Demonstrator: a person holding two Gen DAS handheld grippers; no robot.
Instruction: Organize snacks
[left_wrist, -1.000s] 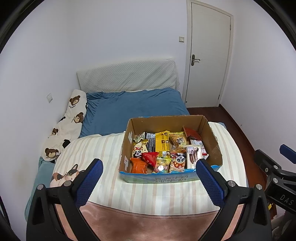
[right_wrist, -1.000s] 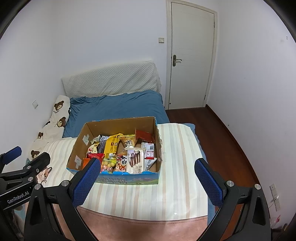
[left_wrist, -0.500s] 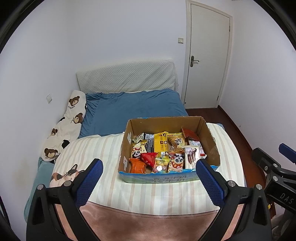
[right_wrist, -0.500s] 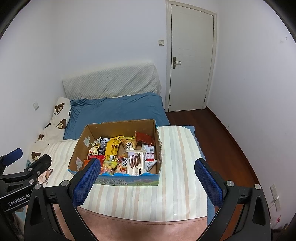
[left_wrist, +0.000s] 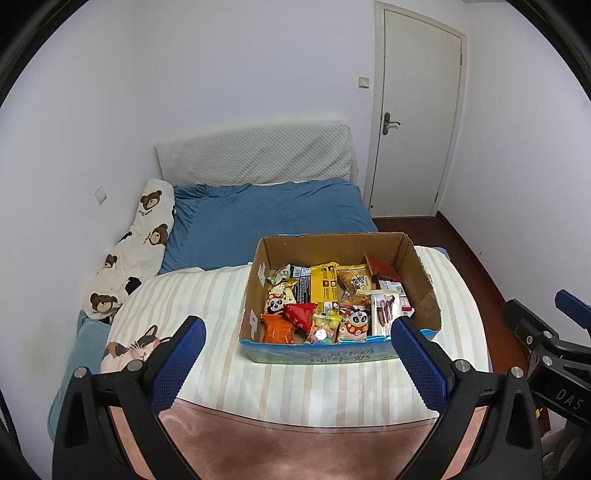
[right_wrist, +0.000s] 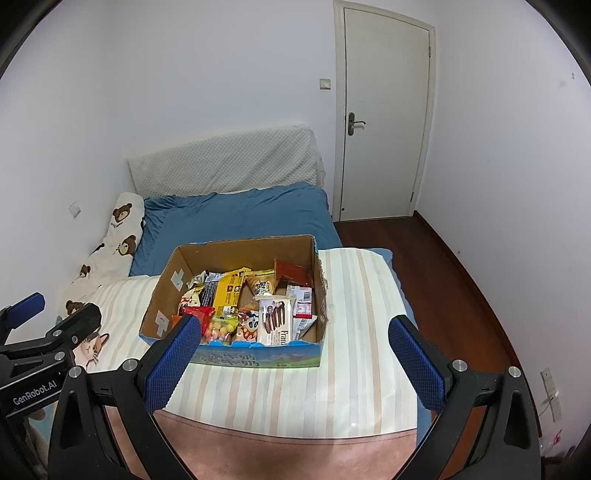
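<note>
Both tongs gape wide and carry nothing: left tongs and right tongs hang over the near end of the bed's striped blanket, short of the cardboard box. All visible snacks sit packed inside that box just beyond the tips, none loose on the blanket, which fits either a finished sort or one pending. Box contents front to back: orange pack, red pack, candy bag, panda packs, chocolate-biscuit pack, then yellow and dark wrappers.
</note>
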